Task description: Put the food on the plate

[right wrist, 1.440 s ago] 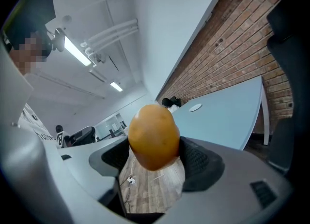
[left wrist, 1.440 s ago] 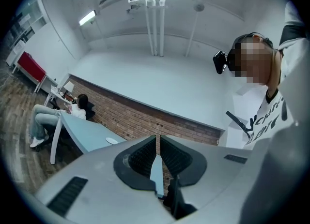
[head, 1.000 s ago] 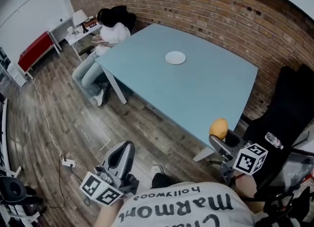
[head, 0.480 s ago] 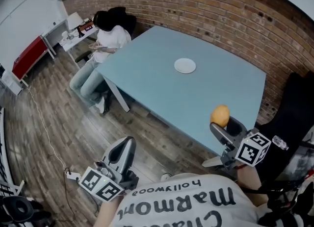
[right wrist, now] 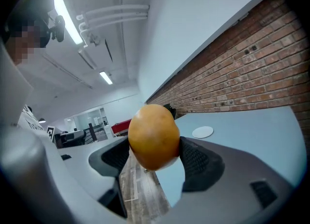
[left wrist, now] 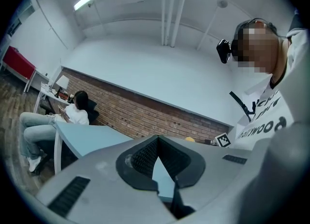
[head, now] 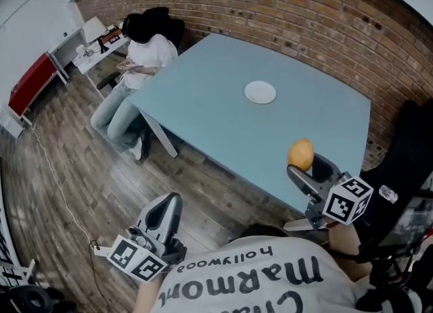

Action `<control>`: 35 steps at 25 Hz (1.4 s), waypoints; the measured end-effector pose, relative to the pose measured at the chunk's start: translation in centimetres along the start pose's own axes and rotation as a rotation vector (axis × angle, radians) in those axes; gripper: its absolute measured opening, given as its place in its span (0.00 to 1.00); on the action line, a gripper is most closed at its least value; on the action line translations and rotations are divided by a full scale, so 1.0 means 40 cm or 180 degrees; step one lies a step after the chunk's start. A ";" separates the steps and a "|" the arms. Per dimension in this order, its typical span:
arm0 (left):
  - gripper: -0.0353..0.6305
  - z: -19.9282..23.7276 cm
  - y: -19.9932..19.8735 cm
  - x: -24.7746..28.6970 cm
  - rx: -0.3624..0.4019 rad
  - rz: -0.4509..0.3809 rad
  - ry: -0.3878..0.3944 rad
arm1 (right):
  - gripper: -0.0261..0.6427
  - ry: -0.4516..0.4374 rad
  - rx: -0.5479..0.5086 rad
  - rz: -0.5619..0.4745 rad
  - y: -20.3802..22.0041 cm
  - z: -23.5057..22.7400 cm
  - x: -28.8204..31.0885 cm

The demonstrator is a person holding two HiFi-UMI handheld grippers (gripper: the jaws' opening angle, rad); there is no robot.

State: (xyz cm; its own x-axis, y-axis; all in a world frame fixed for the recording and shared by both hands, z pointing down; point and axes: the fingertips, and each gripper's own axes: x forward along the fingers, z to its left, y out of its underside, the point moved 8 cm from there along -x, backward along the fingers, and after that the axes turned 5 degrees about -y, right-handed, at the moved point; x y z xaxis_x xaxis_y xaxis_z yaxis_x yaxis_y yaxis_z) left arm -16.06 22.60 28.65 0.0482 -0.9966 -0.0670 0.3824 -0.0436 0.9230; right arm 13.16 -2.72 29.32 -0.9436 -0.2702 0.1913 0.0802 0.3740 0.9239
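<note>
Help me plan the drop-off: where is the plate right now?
In the head view the white plate lies on the blue table, right of centre, beyond the orange food clamped in the right hand-held gripper.

Light-blue table [head: 223,122] sits by the far brick wall [head: 284,7]. Person [head: 145,55] seated at its far-left corner. Black chair [head: 406,163] on the right.

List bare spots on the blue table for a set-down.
Table is nearly all bare. Only the empty white plate sits on it. Free: plate to seated person, and plate to the right gripper holding the orange food. Nowhere crowded.
</note>
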 end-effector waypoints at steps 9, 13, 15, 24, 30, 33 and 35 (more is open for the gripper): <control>0.06 0.115 0.009 0.040 -0.0037 0.0152 -0.0287 | 0.53 0.0244 -0.0051 0.0130 -0.041 -0.101 0.115; 0.06 0.204 -0.008 0.077 -0.0008 0.0160 -0.0471 | 0.53 0.0236 -0.0022 0.0111 -0.056 -0.150 0.215; 0.06 0.240 -0.016 0.109 -0.0030 0.0159 -0.0514 | 0.53 0.0275 -0.0031 0.0138 -0.065 -0.183 0.263; 0.06 0.386 -0.051 0.302 -0.0093 0.0308 -0.0522 | 0.53 0.0545 -0.0179 0.0399 -0.102 -0.367 0.438; 0.06 0.451 -0.064 0.402 -0.0073 0.0456 -0.0588 | 0.53 0.0633 -0.0042 0.0503 -0.099 -0.480 0.534; 0.06 0.474 -0.070 0.431 -0.0061 0.0514 -0.0620 | 0.53 0.0660 0.0012 0.0506 -0.092 -0.521 0.569; 0.06 0.494 -0.067 0.452 -0.0065 0.0541 -0.0655 | 0.53 0.0688 0.0036 0.0519 -0.082 -0.551 0.593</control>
State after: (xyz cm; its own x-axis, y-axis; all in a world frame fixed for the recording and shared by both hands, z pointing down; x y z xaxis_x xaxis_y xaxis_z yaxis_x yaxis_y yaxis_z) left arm -34.44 3.33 32.44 -0.0745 -0.9829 0.1687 0.4036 0.1249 0.9064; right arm -2.40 -29.91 38.14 -0.8279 -0.3882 0.4047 0.2209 0.4376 0.8716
